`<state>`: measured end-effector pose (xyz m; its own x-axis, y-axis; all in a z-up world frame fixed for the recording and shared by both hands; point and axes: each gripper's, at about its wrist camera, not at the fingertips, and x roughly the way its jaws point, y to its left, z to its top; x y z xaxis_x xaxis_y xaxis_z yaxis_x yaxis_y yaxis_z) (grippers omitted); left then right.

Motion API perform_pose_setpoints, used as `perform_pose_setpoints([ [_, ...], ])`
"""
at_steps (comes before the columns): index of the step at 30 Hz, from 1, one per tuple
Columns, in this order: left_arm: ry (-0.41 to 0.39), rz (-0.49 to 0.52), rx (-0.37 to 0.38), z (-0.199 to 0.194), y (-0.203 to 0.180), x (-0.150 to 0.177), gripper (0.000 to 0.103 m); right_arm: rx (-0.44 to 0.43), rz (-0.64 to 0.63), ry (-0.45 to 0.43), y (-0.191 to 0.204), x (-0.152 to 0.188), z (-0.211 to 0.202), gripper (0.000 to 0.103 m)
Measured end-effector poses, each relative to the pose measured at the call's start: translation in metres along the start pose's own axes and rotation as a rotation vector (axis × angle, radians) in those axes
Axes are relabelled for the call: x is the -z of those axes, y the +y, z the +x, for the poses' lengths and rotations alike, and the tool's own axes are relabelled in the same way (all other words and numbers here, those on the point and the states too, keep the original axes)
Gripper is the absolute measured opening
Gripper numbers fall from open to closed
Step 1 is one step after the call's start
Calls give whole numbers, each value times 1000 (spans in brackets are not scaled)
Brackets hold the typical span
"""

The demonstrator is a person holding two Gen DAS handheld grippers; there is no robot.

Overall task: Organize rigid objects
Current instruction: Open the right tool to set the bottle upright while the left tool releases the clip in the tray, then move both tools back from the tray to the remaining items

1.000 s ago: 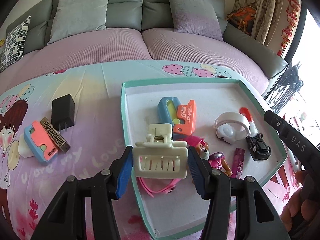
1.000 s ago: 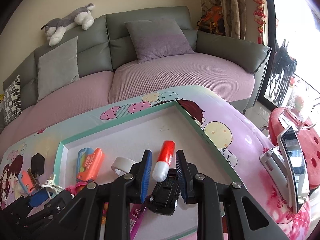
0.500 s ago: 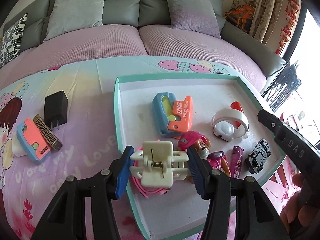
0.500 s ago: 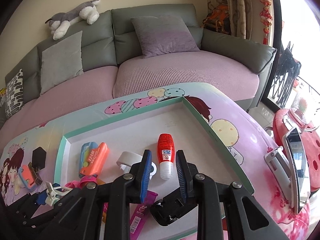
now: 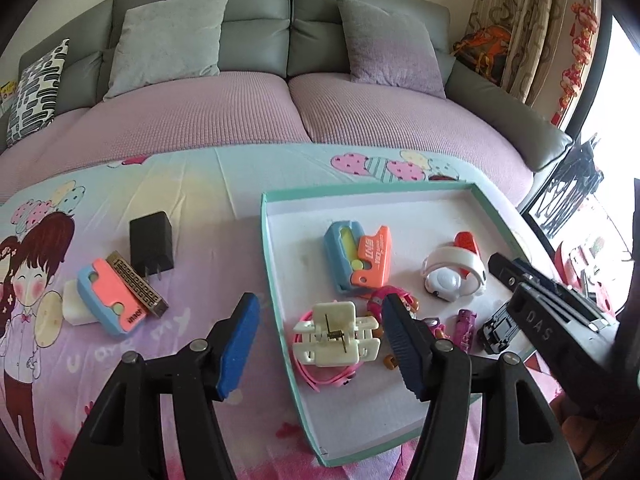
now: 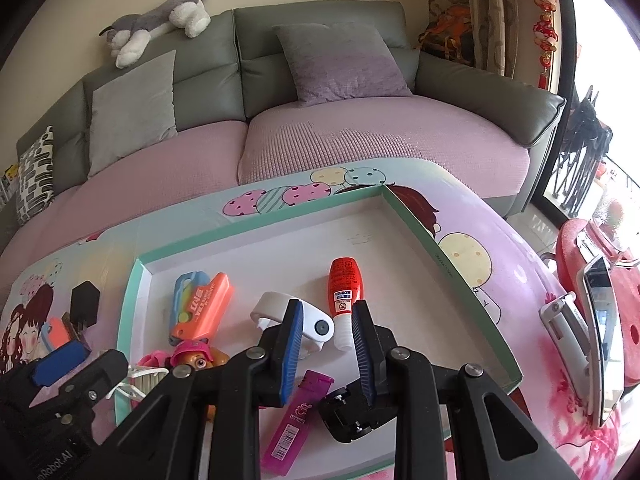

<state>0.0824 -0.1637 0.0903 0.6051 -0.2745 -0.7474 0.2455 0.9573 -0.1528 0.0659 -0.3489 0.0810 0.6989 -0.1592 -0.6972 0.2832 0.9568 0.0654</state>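
My left claw [image 5: 320, 332] hangs with its blue pads spread wide, holding nothing. Between the pads lies a cream hair clip [image 5: 336, 334], flat on the near left part of a teal-rimmed tray [image 5: 267, 264], resting on a pink band [image 5: 320, 376]. The right pad sits in front of a pink toy pup figure [image 5: 380, 302].

Around the clip, inside the tray: at twelve o'clock a blue and orange case [image 5: 356, 260]; at two o'clock a white tape holder [image 5: 454, 276] with a red-capped bottle [image 5: 466, 242] behind it; at three o'clock a purple lighter [image 5: 466, 328] and a black toy car [image 5: 496, 326], partly hidden by my right claw's black body.

My right claw [image 6: 326, 344] has its pads apart, gripping nothing, above the tray's near side. Just past the tips lie the tape holder and the bottle; the lighter and the car lie below the fingers.

Outside the tray at nine o'clock sit a black charger plug [image 5: 151, 242], a patterned harmonica [image 5: 138, 288], and a blue and pink case [image 5: 110, 300] on a white block.

The desk [image 5: 192, 184] wears a pastel cartoon cloth. Beyond it stands a grey sofa [image 5: 256, 16] with pink seat covers, grey cushions and a plush husky [image 6: 160, 20]. Curtains hang at one o'clock.
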Motion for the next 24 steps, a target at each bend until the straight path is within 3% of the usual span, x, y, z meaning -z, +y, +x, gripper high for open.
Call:
perform_pose_setpoints([
  [7,-76,-102,-61,-23,32,-8,65,-55,-30,18,17,2,0,30],
  [8,-82,-122,-74,-23,38,-8,68,-63,-36,21,21,2,0,32],
  [10,-90,-170,-101,-23,52,-7,84,-84,-53,24,31,4,-1,51],
  [11,-94,-185,-117,-23,57,-7,88,-98,-65,23,35,5,-1,52],
  [14,-99,-223,-179,-23,73,-4,88,-132,-100,23,51,6,-3,57],
  [16,-106,-250,-225,-23,83,-1,89,-161,-123,24,61,9,-3,75],
  [19,-110,-293,-284,-24,99,2,101,-183,-149,18,72,12,-6,82],
  [24,-123,-353,-360,-29,120,8,101,-224,-151,25,84,16,-7,98],
])
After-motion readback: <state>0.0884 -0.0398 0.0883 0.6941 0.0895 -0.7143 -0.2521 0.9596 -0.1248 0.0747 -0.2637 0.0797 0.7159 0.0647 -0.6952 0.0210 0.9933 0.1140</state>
